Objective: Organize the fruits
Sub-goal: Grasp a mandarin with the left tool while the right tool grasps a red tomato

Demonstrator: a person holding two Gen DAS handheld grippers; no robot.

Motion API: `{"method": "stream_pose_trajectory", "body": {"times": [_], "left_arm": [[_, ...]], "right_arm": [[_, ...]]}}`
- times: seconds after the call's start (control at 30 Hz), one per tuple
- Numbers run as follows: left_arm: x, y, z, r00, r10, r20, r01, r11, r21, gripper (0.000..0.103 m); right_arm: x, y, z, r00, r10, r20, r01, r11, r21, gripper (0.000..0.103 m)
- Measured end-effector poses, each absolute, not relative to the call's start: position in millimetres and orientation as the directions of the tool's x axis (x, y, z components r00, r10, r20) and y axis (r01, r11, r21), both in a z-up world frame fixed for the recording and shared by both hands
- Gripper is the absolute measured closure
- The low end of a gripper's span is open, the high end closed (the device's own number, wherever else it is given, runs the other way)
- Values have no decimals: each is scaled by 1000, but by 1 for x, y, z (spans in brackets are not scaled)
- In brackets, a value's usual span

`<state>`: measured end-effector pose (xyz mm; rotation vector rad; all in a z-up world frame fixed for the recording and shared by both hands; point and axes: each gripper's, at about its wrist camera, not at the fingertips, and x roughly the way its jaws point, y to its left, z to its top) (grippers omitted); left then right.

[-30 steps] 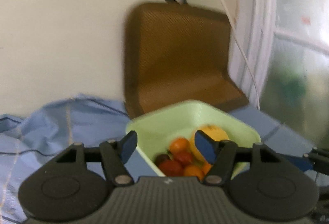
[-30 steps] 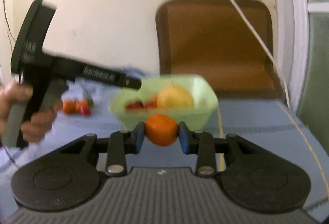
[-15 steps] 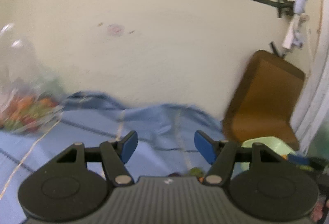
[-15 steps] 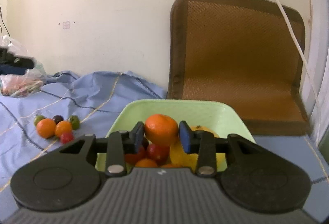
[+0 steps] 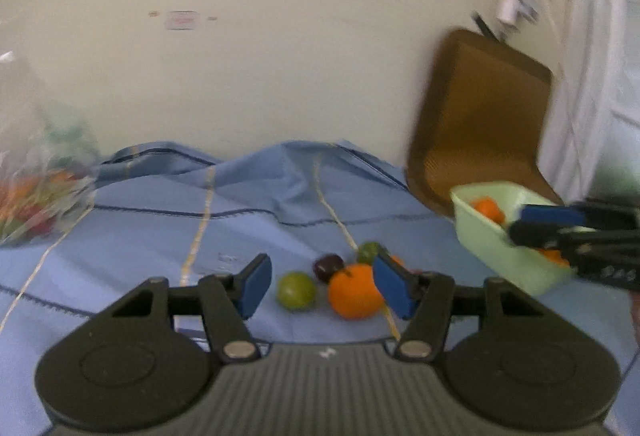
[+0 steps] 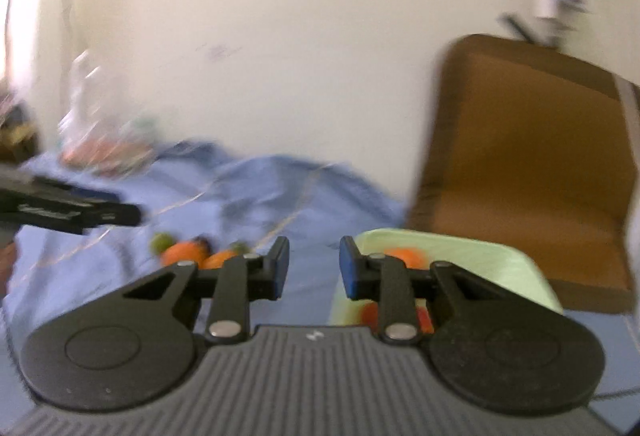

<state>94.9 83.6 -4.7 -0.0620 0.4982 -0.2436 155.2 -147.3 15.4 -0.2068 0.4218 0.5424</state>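
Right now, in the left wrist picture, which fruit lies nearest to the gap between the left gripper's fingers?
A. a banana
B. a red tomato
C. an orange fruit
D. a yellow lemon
C: the orange fruit lies on the blue cloth just ahead of the open left gripper, partly behind one blue pad, with a green fruit beside it.

Motion blur smears the plastic bag (image 6: 104,140); its contents unreadable

No legible text, label or number appears in either view. Pale lettering on the left gripper (image 6: 72,214) body, seen from the right wrist, is too blurred to read.
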Motion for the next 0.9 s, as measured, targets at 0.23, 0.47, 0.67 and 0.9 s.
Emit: {"method": "stream_pose_trajectory", "body": {"times": [0.23, 0.47, 0.67, 0.9], "left_arm": [[106, 65, -13, 817, -287, -500, 298, 953, -60, 45], [124, 57, -24, 778, -311, -546, 329, 942, -67, 46], [132, 65, -33, 743, -350, -571, 334, 933, -137, 59], [122, 59, -32, 736, -357, -575, 341, 929, -141, 62]], "right_arm": [[161, -108, -8, 668, 480, -568, -650, 748, -133, 72], [177, -97, -17, 644, 457, -613, -643, 758, -111, 71], [185, -95, -27, 623, 464, -630, -631, 774, -54, 70], [179, -95, -27, 608, 496, -620, -641, 768, -14, 78]]}}
